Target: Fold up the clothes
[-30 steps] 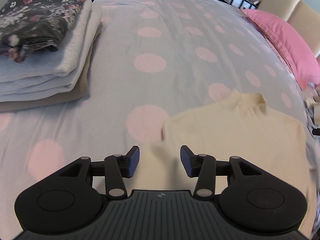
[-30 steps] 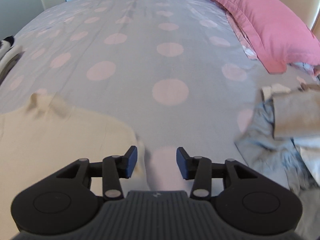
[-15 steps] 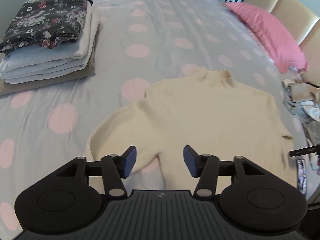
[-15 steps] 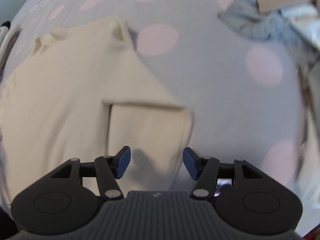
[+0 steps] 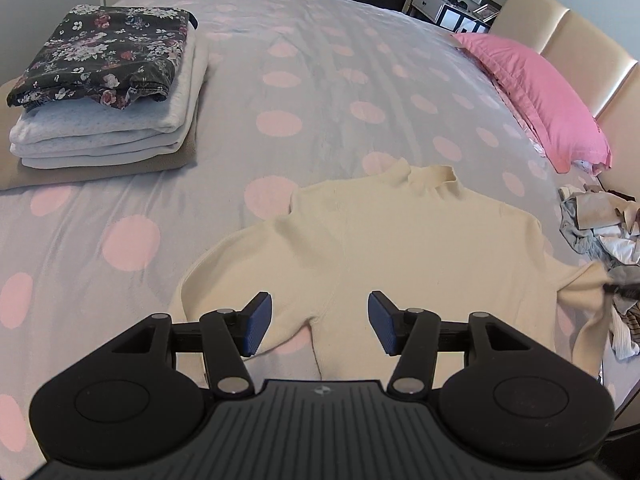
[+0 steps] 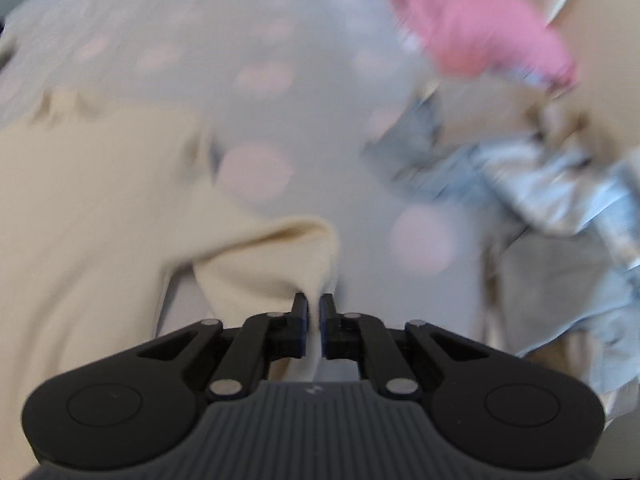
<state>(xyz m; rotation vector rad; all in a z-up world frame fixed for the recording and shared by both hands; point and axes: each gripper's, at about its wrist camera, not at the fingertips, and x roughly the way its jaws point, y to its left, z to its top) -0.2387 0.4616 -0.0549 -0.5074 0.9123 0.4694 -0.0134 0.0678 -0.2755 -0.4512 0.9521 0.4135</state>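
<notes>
A cream high-neck sweater lies flat on the spotted bedspread, collar toward the far side. My left gripper hovers open over its near left part, with nothing between the blue pads. In the blurred right wrist view, my right gripper is shut on the sweater's right sleeve, which is pulled up off the bed. The left wrist view shows that lifted sleeve at the right edge.
A stack of folded clothes topped by a dark floral piece sits at the far left. A pink pillow lies along the right side. A heap of unfolded garments is on the right of the bed.
My right gripper closed on the sweater's right sleeve and swung rightward, lifting it. My left gripper rose and drew back early on, then stayed still and open.
</notes>
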